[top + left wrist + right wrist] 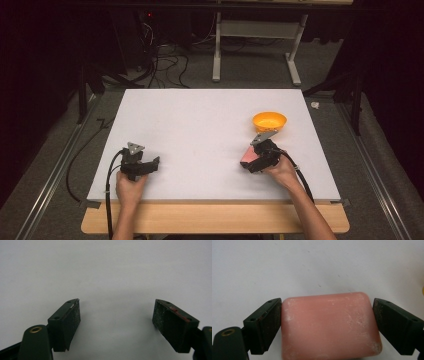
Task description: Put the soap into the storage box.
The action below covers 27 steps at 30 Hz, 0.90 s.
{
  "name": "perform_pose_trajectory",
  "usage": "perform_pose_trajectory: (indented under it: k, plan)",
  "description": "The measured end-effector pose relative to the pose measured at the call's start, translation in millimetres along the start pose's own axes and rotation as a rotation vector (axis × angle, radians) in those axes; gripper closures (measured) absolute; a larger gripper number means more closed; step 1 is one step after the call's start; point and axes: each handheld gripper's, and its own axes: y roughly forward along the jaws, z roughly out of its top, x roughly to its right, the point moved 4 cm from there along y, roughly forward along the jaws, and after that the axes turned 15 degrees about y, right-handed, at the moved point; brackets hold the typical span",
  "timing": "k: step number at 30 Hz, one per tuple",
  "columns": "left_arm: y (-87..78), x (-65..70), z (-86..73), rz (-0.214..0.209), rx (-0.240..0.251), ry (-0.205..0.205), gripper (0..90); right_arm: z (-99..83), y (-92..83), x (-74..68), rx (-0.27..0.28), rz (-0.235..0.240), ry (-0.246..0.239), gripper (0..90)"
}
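Two jaws of the right gripper [327, 322] bracket the pink soap bar [329, 326], one at each short end, so the bar's long axis runs across the gap from jaw to jaw. Contact looks made on the left jaw; on the right side a thin sliver may remain (hard to call), so I'd say it's pinching or just about to pinch the bar. The bar sits on the white table [200, 125], right-front area, under the right gripper [250, 159] w/ the orange bowl [269, 121] just beyond it, near but apart. Left gripper [156, 162] is well apart on the left side, jaws spread wide over bare table, holding nothing. So the right hand is clearly the nearer one.

Soap looks: rounded rectangular block, salmon pink, matte, w/ whitish scuffs along edges and corners. Probably slippery-ish if squeezed off-centre.
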Motion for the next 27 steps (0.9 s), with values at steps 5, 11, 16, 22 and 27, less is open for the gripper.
perform_pose_trajectory:
  k: [5,11,16,22,27]
  plan:
    - [0.0,0.0,0.0,0.0,-0.001,0.0,22.5,-5.2,6.2,1.1,-0.027,-0.009,0.01,12.0]
    - [0.0,0.0,0.0,0.0,0.0,0.0,22.5,-7.3,6.4,1.9,-0.027,-0.007,-0.001,13.3]
    - [0.0,0.0,0.0,0.001,0.0,0.0,22.5,-7.7,5.8,1.0,-0.022,-0.01,0.001,13.6]
    - [0.1,0.1,0.0,0.002,0.001,0.0,22.5,-8.0,2.8,0.2,-0.011,-0.005,0.006,13.7]
    - [0.1,0.1,0.0,0.002,0.001,0.0,22.5,-6.9,-2.7,1.5,0.011,0.005,0.021,13.7]
